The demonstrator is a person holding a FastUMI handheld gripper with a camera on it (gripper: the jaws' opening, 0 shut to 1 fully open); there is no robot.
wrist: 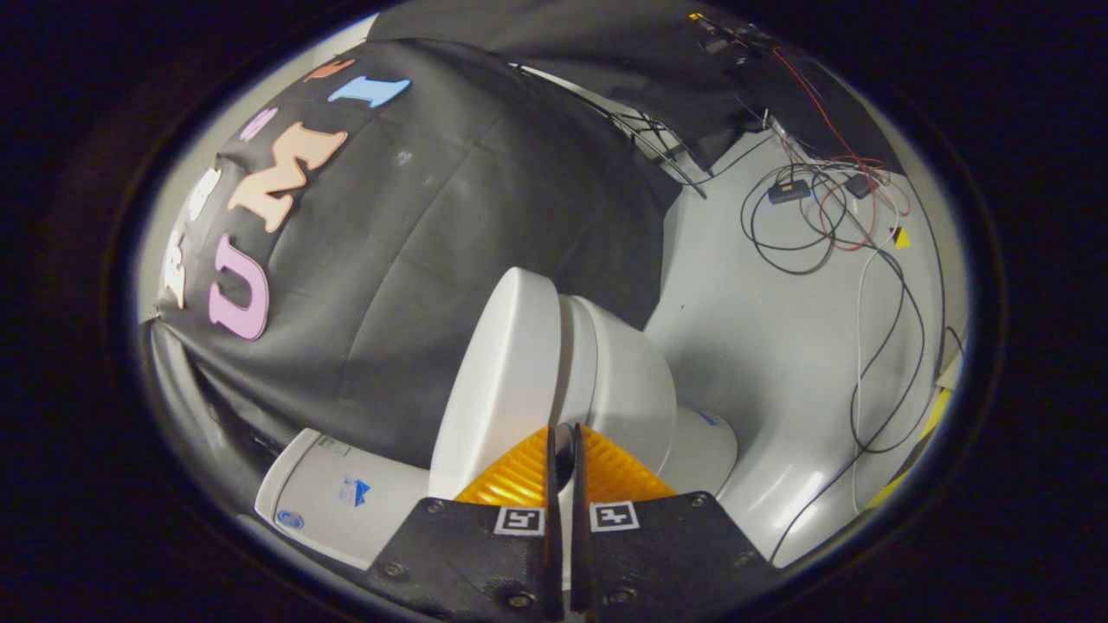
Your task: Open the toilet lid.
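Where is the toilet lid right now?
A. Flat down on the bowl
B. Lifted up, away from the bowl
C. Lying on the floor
B: the toilet lid stands raised off the bowl, with a gap between them, just ahead of the gripper, whose fingers are nearly together at the lid's edge.

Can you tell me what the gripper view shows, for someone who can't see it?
The gripper has its fingers nearly together at the edge of a white toilet lid, tipped up off the toilet bowl. Cables lie on the floor beyond.
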